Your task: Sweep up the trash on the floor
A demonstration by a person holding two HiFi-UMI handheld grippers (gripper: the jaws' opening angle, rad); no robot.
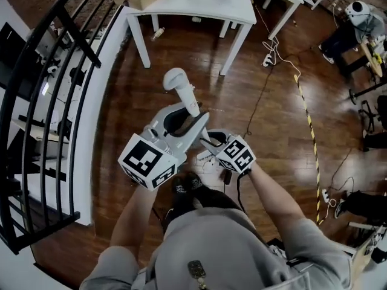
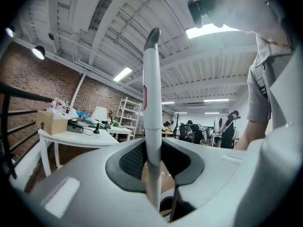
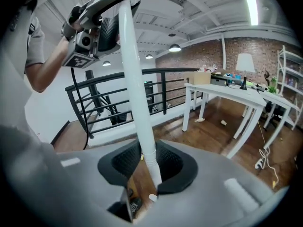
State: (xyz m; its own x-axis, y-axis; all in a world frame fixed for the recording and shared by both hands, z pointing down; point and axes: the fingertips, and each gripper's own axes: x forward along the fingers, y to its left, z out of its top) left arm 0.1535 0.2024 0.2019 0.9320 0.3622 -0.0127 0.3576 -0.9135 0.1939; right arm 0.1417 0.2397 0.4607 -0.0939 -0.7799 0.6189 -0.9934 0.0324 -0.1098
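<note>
Left claw (image 1: pixel 195 115) pinches the near-upright handle (image 1: pixel 180 83) high, right claw (image 1: pixel 203 142) pinches it lower (both mid-frame), and trash (image 1: pixel 158 34) lies beyond them at upper left by the table leg (image 1: pixel 144 44).

Dark wood floor (image 1: pixel 181 47) is shown — white tables (image 1: pixel 199 8) set on it. Black railing (image 3: pixel 163 91), brick wall (image 3: pixel 208 56) lit by ceiling lamps (image 3: pixel 175 48).
</note>
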